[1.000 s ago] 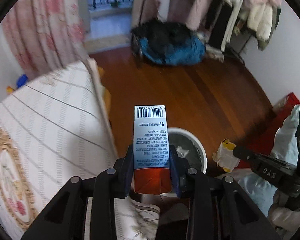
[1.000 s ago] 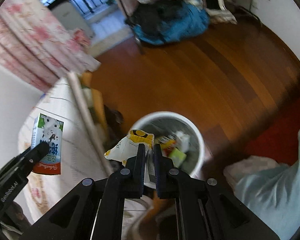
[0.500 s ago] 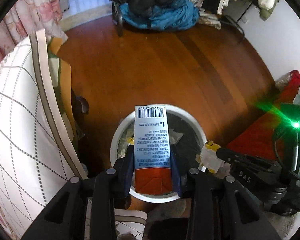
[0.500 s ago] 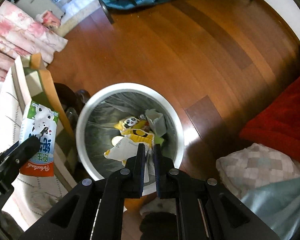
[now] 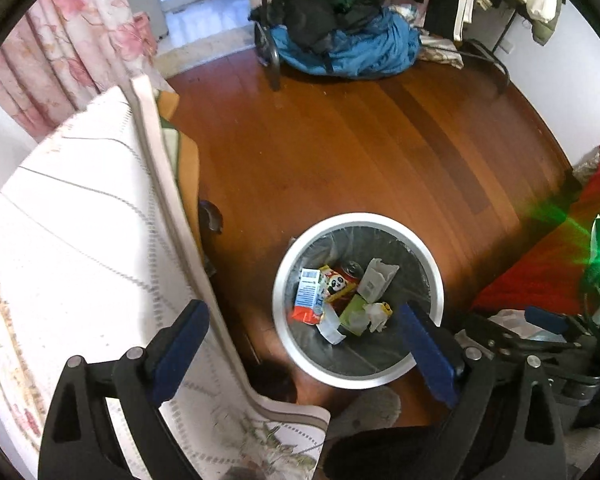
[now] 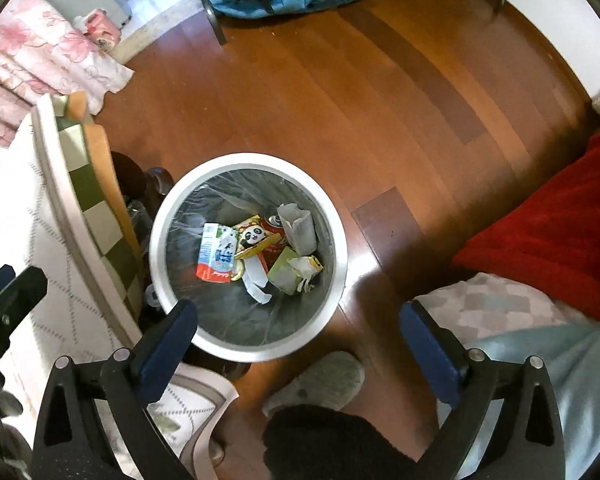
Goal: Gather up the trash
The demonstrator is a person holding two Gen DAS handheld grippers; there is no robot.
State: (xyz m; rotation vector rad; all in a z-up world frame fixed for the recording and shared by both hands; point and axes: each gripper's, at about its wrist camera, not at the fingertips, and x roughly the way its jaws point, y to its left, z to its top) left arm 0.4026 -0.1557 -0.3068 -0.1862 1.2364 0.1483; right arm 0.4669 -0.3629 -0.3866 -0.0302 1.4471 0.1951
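While both grippers (image 5: pixel 304 332) (image 6: pixel 298 330) gape empty, trash (image 6: pixel 256 248) lies below (inside bin (image 6: pixel 340 280)).

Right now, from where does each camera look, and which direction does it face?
Left wrist: sits on the left gripper, open, looking down at the trash bin on the wooden floor; bed at left, right gripper's body at right.
Right wrist: sits on the right gripper, open, looking down into the same bin; a slipper and dark trouser leg show below.
Shared: bin, milk carton, floor, bed edge.
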